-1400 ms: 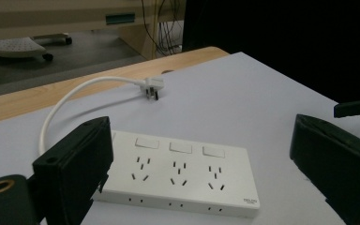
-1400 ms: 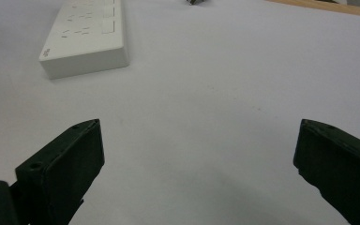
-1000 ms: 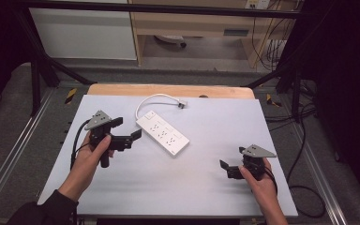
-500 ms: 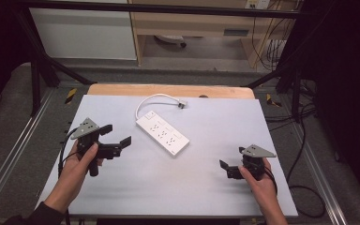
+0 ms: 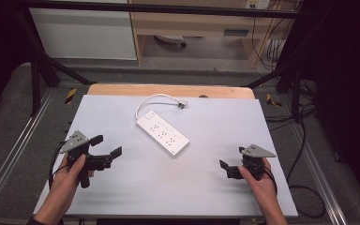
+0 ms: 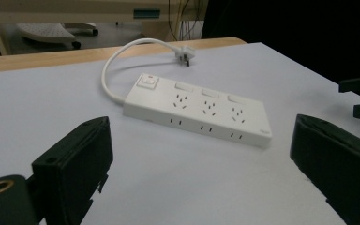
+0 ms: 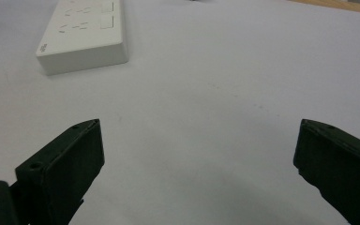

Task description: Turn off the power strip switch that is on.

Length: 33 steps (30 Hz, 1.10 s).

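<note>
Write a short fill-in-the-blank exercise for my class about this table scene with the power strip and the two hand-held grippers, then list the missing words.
1. The power strip lying on the table is ____ in colour.
2. The jaws of the left gripper stand ____, with nothing between them.
3. The plug at the end of the strip's cable lies on the table, plugged into ____.
4. The right gripper holds ____.

Missing words: white; open; nothing; nothing
</note>
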Each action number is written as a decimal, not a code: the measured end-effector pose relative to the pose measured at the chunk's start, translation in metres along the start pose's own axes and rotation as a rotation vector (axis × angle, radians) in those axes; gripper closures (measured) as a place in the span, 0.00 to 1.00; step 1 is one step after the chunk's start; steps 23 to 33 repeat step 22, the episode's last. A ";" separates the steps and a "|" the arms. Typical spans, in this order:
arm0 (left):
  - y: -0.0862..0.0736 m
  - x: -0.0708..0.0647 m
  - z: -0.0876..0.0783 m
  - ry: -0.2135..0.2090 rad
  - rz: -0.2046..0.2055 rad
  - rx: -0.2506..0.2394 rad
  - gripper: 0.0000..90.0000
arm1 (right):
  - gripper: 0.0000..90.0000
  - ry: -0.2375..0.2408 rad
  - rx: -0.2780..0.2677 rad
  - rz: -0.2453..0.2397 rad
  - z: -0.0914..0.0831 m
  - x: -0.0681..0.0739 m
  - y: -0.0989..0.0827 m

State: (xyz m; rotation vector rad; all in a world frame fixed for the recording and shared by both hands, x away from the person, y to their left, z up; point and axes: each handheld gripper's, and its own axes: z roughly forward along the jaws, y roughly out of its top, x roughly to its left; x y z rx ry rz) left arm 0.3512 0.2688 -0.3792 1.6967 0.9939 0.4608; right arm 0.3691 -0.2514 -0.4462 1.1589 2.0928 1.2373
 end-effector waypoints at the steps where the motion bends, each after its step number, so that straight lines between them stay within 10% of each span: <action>1: -0.003 0.001 -0.001 0.003 -0.001 0.004 0.07 | 0.03 0.000 0.001 0.001 0.000 0.000 0.000; 18: -0.052 -0.010 -0.005 0.011 0.012 0.123 0.09 | 0.03 -0.056 0.072 0.020 0.007 -0.004 -0.005; 33: -0.052 -0.016 -0.004 0.017 0.042 0.127 0.08 | 0.03 -0.115 0.144 0.036 0.015 -0.007 -0.008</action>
